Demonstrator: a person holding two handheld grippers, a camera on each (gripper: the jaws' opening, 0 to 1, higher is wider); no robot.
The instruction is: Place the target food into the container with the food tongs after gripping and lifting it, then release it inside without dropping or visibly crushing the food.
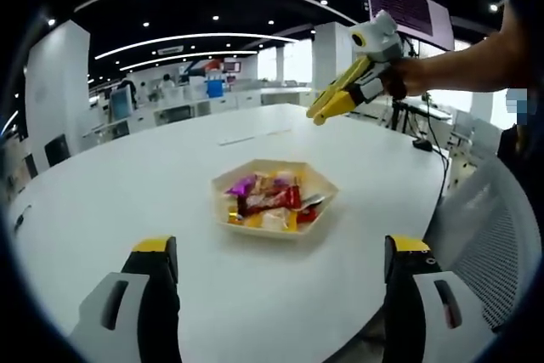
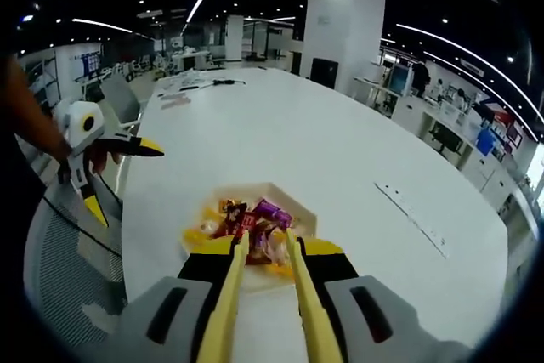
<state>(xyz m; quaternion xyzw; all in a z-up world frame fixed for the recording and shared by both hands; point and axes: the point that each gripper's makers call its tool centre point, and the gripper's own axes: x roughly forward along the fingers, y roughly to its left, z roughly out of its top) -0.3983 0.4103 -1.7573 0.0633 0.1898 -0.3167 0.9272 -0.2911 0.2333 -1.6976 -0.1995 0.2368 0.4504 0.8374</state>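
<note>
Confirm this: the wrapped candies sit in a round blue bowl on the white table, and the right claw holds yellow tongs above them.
Wrong on the container. The left gripper view shows the wrapped candies in a pale hexagonal tray, not a round blue bowl. The white table, right claw and yellow tongs stand.

Tray of sweets on the table, low and central in both views.

In the left gripper view the tray (image 1: 274,201) sits on the table (image 1: 170,176) just below centre, wrapped sweets (image 1: 270,200) in it, a chair (image 1: 493,244) at lower right and the food tongs (image 1: 340,95) above it at upper right. In the right gripper view the tongs' arms (image 2: 228,303) rise from the bottom towards the tray (image 2: 302,214), with a chair (image 2: 72,269) at lower left.
</note>
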